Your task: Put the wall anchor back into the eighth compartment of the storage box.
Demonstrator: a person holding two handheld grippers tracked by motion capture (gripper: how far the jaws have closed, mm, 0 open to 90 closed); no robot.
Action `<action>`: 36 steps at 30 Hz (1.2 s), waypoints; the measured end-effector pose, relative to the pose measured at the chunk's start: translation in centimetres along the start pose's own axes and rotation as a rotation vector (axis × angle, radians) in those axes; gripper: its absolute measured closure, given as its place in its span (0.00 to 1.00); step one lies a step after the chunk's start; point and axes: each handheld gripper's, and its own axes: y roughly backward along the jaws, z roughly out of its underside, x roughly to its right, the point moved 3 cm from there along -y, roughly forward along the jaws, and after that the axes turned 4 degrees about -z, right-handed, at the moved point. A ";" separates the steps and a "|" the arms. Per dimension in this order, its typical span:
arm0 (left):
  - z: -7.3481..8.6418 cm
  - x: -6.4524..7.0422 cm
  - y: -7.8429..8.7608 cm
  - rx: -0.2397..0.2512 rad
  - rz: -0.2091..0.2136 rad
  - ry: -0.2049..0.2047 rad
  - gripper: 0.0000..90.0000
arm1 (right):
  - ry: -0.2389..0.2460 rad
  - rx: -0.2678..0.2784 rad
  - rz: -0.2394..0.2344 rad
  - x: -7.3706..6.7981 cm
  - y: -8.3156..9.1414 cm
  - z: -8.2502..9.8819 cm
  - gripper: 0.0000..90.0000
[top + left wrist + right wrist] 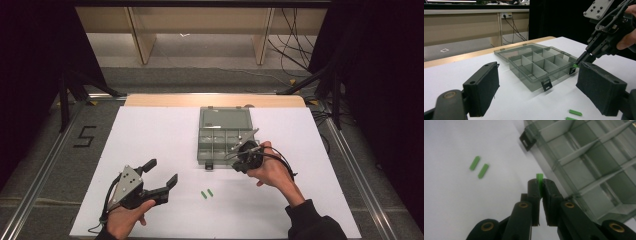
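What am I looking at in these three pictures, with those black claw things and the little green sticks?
A person sits at a white table holding a hand tool with two black jaws in each hand. One picture looks down from above; the others come from cameras riding on each tool. The left gripper stands open, holding nothing. The right gripper is shut on a small green piece, beside the near edge of a clear compartment box with its lid open. Two more green pieces lie on the table.

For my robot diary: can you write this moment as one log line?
right gripper: shut on green piece | beside organizer box | left gripper: open | two green pieces on table
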 end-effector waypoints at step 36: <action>0.0 0.0 -0.1 -0.002 -0.001 -0.005 0.19 | -0.079 0.052 0.171 6.1 0.1 1.1 0.94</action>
